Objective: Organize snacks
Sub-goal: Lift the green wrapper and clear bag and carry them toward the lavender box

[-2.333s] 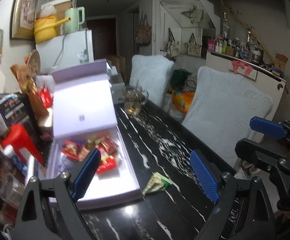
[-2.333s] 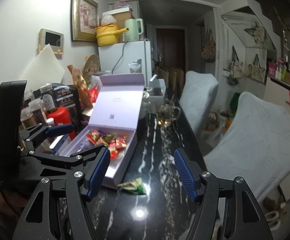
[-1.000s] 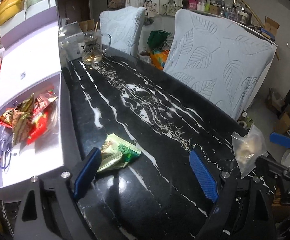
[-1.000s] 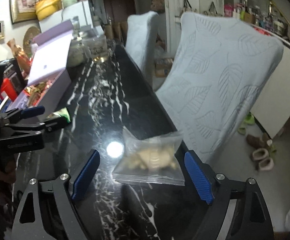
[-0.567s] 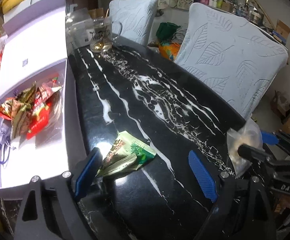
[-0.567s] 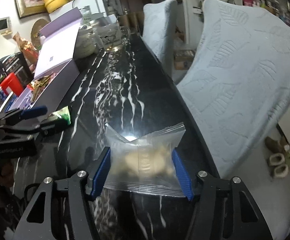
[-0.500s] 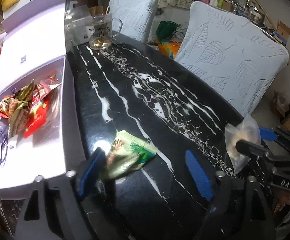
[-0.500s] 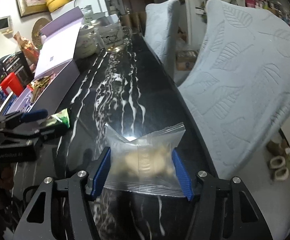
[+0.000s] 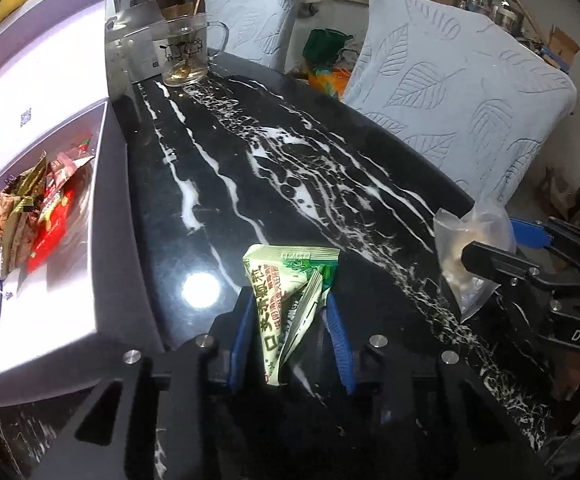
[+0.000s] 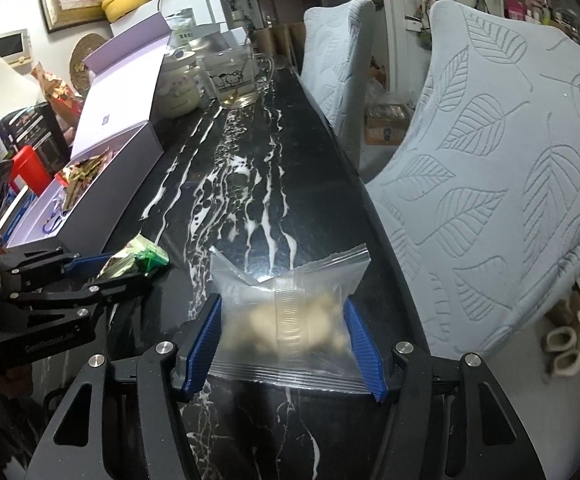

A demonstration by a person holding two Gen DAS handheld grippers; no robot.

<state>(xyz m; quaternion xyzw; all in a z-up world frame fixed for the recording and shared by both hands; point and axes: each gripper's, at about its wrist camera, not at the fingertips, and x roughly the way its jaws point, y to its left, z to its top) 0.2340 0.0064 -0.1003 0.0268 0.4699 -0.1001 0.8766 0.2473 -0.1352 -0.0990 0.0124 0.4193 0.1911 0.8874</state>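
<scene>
The green snack packet [image 9: 290, 296] sits pinched between the blue pads of my left tongs [image 9: 290, 332], crumpled and standing up from the black marbled surface [image 9: 273, 168], its printed top edge just above the fingertips; my left tongs are clamped tight on it. The clear zip bag [image 10: 285, 312] of pale snacks is in my right tongs [image 10: 283, 340], both pads pressing its sides, the jaws at a middling width set by the bag; its sealed top flares out above the pads, and it lies near the surface's edge by the chair [image 10: 510, 168]. In the left view that same bag [image 9: 470, 256] shows off to the right, well apart from the green packet. To the left of the packet lies the open lilac box [image 9: 101, 216], its lid [image 9: 41, 92] tipped back, with a heap of red and green wrapped snacks [image 9: 29, 220] at its far end and a blue cord near its front; the box is just beside my left tongs. Further along the surface stands a glass mug [image 9: 183, 56] with a cartoon print, and behind it a second leaf-patterned chair [image 9: 249, 12].
</scene>
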